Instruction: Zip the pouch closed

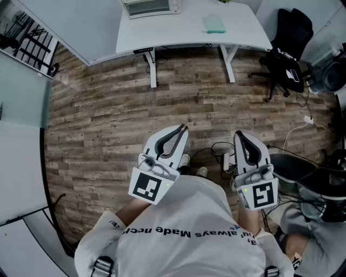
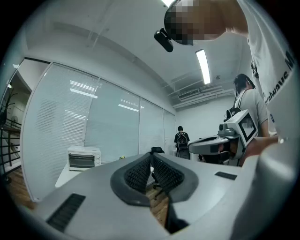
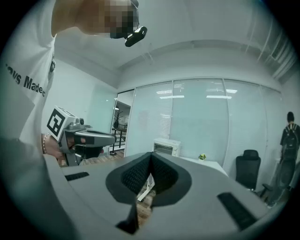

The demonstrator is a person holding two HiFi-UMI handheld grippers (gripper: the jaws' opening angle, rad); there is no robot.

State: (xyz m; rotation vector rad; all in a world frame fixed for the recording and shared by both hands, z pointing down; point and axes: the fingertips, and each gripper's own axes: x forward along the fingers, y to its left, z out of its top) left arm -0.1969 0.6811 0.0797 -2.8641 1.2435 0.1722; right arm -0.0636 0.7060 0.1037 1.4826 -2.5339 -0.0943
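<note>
Searching for the pouch, I find only one likely candidate: a pale-green flat item (image 1: 214,24) lying near the back right corner of the white desk (image 1: 184,30), well apart from me across the wooden floor (image 1: 108,124). It is too small for me to tell whether it has a zip, or which way one would run. A toaster oven (image 1: 150,6) sits further left on the same desk, and a black office chair (image 1: 286,51) stands off to the right of it. Close to my body, the left gripper (image 1: 183,130) and right gripper (image 1: 238,134) are held out roughly level over the floor, each clenched tip to tip with nothing between its jaws. The task looks not yet begun. I judge the risks as these: loose cables (image 1: 224,157) lie just by my feet and could snag a step toward the desk; arriving with clenched jaws would only nudge the item along the smooth desktop; and if one gripper does not pin the fabric while the other draws the pull, the whole thing may slide instead of closing.
</note>
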